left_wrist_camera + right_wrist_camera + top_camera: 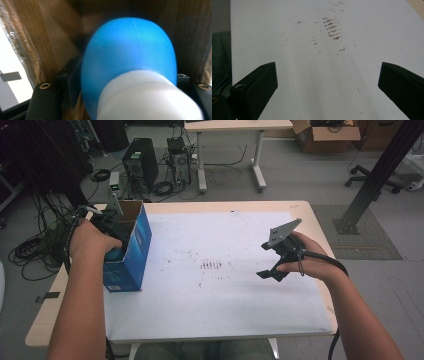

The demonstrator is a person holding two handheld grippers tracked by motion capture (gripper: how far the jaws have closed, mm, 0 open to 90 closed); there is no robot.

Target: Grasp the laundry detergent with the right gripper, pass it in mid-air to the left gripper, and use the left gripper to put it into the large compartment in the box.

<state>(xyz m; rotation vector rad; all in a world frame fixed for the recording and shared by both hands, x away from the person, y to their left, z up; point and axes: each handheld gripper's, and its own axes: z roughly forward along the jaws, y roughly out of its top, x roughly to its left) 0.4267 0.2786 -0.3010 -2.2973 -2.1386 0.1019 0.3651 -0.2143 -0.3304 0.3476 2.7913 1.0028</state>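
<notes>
Two claws: left and right, one in each hand.
Left claw [114, 251]: reached inside the blue cardboard box [134, 251], its jaws flanking the blue plastic bottle with white cap [130, 62]; whether they pinched it, I cannot tell.
Right claw [327, 82]: spread wide above the white tabletop [220, 290].

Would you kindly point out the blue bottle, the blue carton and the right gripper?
blue bottle [130, 50], left gripper view, its rounded blue body.
blue carton [136, 245], high view, its blue side wall.
right gripper [266, 276], high view, between its fingertips.

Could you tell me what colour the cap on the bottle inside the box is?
White cap, clearest in the left gripper view.
</notes>
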